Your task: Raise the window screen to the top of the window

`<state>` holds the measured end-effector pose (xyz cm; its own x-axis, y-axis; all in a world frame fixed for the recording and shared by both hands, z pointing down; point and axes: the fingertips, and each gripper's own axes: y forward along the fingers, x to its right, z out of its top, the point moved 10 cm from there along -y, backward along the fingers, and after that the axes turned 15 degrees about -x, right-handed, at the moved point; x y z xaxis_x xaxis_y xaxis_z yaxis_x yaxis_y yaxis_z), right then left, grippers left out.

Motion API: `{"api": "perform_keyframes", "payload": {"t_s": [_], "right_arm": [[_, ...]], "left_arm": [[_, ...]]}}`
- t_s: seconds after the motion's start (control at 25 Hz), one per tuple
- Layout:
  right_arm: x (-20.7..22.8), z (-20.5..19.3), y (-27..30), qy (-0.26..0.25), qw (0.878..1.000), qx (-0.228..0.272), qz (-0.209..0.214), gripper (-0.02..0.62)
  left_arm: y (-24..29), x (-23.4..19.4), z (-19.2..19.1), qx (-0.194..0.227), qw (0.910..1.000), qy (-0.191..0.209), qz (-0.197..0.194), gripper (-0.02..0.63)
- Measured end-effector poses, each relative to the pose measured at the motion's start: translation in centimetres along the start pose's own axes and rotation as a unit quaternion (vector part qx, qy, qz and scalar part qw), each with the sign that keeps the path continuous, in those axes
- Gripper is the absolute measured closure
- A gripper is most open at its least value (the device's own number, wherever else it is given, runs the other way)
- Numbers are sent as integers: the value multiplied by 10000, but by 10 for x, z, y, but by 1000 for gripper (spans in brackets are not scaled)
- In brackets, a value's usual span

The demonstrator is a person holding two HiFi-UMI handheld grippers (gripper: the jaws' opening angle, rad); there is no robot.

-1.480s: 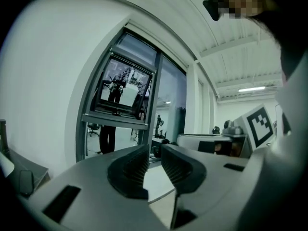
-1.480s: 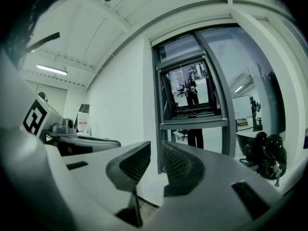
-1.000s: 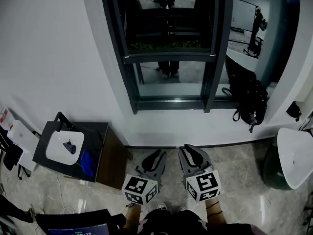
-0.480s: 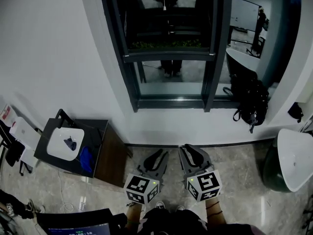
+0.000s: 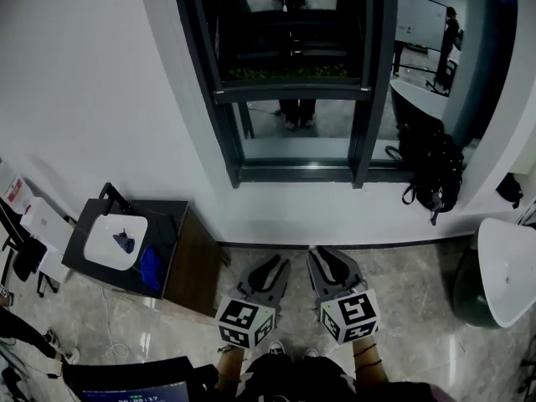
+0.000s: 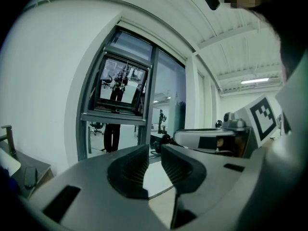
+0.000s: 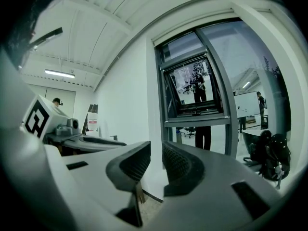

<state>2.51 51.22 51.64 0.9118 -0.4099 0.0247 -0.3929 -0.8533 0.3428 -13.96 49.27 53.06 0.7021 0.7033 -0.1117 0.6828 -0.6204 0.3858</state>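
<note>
The dark-framed window [image 5: 234, 141] fills the wall ahead. Its screen's lower crossbar [image 5: 293, 91] sits partway up the opening, also seen as the crossbar [image 6: 114, 117] and the crossbar [image 7: 197, 121]. My left gripper [image 5: 275, 264] and right gripper [image 5: 323, 255] hang side by side low over the floor, well short of the window and touching nothing. Both point toward the wall. The left gripper [image 6: 154, 150] and the right gripper [image 7: 156, 149] have their jaws drawn together with nothing between them.
A dark low cabinet [image 5: 172, 262] stands left of the grippers, bearing a white tray [image 5: 115, 241] and a blue item [image 5: 151, 268]. A black backpack [image 5: 431, 174] leans on the sill at right. A white round tub [image 5: 507, 270] sits far right. People stand beyond the glass.
The head view has drifted slightly, so the window sits a little lower in frame. Both grippers stay low and shut in the same place.
</note>
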Motion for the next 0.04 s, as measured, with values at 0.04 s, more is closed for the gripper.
{"api": "perform_keyframes", "payload": {"t_s": [0.04], "right_arm": [[0,0,-1,0,10000,-7,2,532]], "left_arm": [[0,1,0,-8,10000,0,4,541]]}}
